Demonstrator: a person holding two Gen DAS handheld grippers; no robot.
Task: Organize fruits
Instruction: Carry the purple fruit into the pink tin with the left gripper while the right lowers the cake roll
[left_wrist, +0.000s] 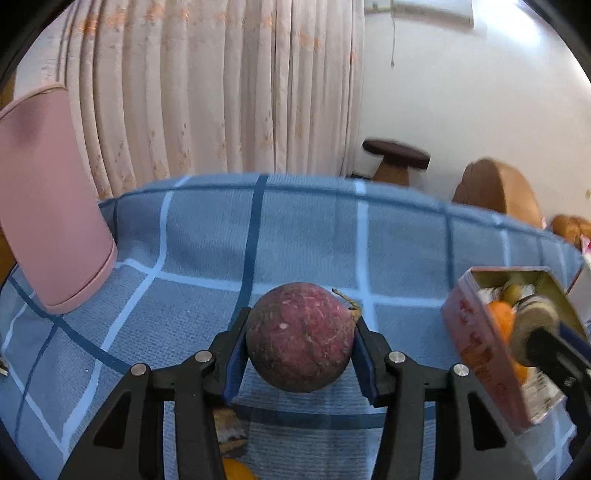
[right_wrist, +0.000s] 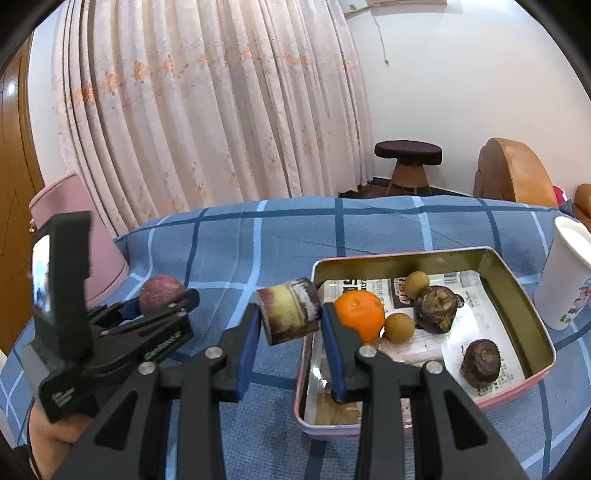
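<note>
Your left gripper (left_wrist: 300, 343) clamps the passion fruit (left_wrist: 299, 336), left of the tin (right_wrist: 517, 280). Your right gripper (right_wrist: 290, 328) grips the sugarcane piece (right_wrist: 290, 315) at the tin's left edge. The tin's lettering is unreadable.

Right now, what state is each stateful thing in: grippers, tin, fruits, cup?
left gripper: shut on the purple round fruit
right gripper: shut on a cut sugarcane piece, held off the cloth
tin: open, lidless, holding an orange and other pieces
white cup: upright beside the tin
</note>
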